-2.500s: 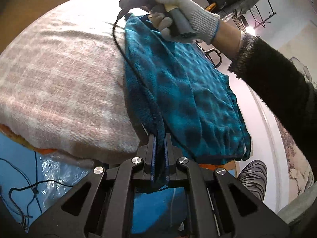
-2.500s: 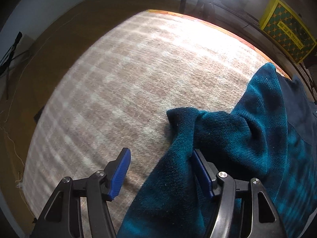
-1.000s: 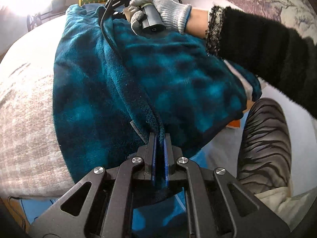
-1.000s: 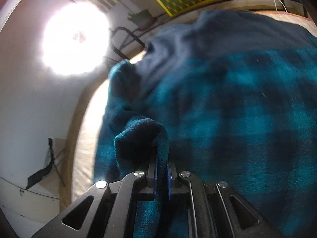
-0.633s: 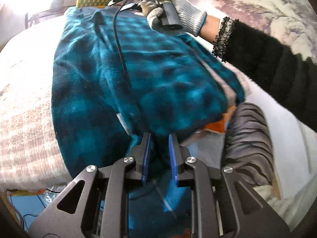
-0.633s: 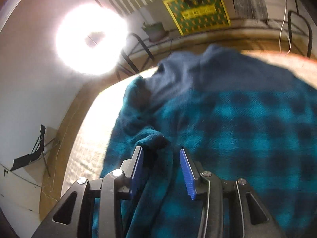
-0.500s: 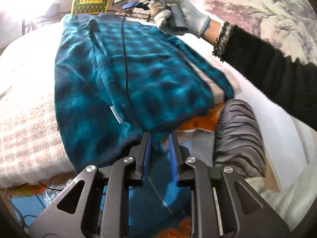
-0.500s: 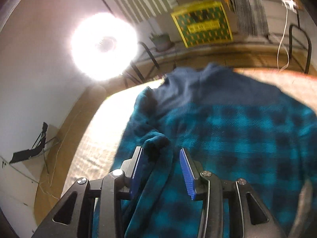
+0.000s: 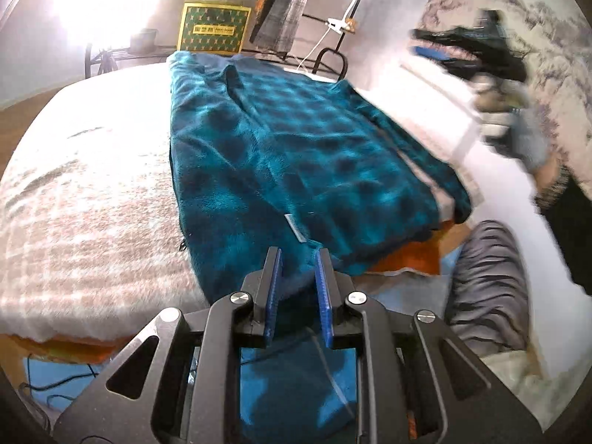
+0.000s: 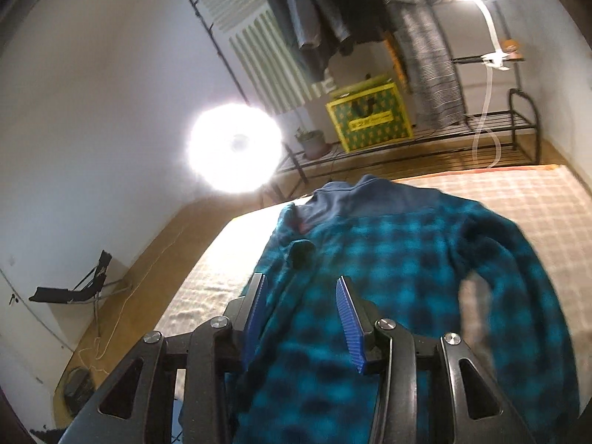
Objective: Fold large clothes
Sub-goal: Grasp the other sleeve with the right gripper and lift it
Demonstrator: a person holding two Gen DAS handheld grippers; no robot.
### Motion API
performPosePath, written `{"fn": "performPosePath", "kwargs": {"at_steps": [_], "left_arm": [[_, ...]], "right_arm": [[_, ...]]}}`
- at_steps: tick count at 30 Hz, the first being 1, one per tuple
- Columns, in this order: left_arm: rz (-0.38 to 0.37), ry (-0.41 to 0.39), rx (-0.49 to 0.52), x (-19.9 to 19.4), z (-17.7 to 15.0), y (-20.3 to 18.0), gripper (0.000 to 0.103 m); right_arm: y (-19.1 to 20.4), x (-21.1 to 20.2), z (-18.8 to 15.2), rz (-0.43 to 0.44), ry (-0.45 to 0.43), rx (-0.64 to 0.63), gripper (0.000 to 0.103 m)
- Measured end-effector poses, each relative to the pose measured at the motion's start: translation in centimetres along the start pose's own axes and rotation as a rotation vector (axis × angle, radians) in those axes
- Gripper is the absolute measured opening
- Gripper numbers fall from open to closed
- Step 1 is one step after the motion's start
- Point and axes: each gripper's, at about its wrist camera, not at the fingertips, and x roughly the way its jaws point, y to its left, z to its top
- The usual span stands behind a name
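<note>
Fleece shirt (image 9: 296,155) lies flat on the bed (image 9: 92,185), one side folded over. We have just let go: left tool (image 9: 296,277) and right tool (image 10: 301,318) both open, empty, lifting clear for the next fold.

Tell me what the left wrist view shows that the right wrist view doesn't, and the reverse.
Only the left wrist view shows the right gripper, blurred and raised off to the side, the striped trouser leg, and the open left gripper at the garment's hem. Only the right wrist view shows the hanging clothes and the round lamp. Both show the teal plaid fleece jacket on the bed and the yellow box.
</note>
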Motion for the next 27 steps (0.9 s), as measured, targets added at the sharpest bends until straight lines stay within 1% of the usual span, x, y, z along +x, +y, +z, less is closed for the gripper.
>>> {"fn": "performPosePath", "kwargs": {"at_steps": [2,6,7,8,10,11,13,16,17,21,23,25,27], "left_arm": [[-0.001,0.02,0.025,1.9,-0.2,-0.5,0.017],[-0.014,0.073,0.084,6.6,-0.7,-2.3,0.017],[-0.008,0.089,0.098,7.4,-0.8,-2.6,0.017],[0.014,0.099,0.124,8.3,-1.0,-3.0,0.017],[0.02,0.094,0.144,8.2,-0.9,-3.3,0.017],[0.018,0.099,0.142,8.0,-0.8,-3.2,0.017],[0.022,0.102,0.128,7.0,-0.4,-3.0,0.017],[0.029,0.077,0.118,5.6,0.2,-3.3,0.017],[0.027,0.063,0.116,5.1,0.5,-3.5,0.017],[0.003,0.011,0.13,3.3,2.3,-5.5,0.017],[-0.018,-0.001,0.134,3.0,3.2,-6.4,0.017],[-0.034,-0.004,0.127,3.2,3.9,-7.2,0.017],[-0.067,-0.001,0.114,3.6,4.8,-7.8,0.017]], "right_arm": [[-0.3,-2.6,-1.1,-0.032,-0.021,-0.002,0.042],[-1.5,-6.0,-2.8,-0.079,-0.04,0.024,0.042],[-1.9,-6.8,-3.3,-0.084,-0.042,0.032,0.042],[-2.3,-7.4,-3.8,-0.095,-0.041,0.038,0.042],[-3.0,-8.2,-4.7,-0.127,-0.036,0.042,0.042],[-3.6,-8.7,-5.3,-0.154,-0.035,0.044,0.042],[-4.6,-9.5,-6.0,-0.175,-0.039,0.055,0.042],[-6.9,-11.1,-7.4,-0.235,-0.081,0.089,0.043],[-7.5,-11.5,-7.7,-0.257,-0.082,0.096,0.044],[-11.3,-12.4,-8.9,-0.338,-0.023,0.157,0.047],[-13.6,-13.0,-9.7,-0.386,0.01,0.195,0.05],[-16.2,-13.7,-10.8,-0.427,0.029,0.25,0.051],[-19.0,-14.5,-12.1,-0.451,0.049,0.314,0.051]]}}
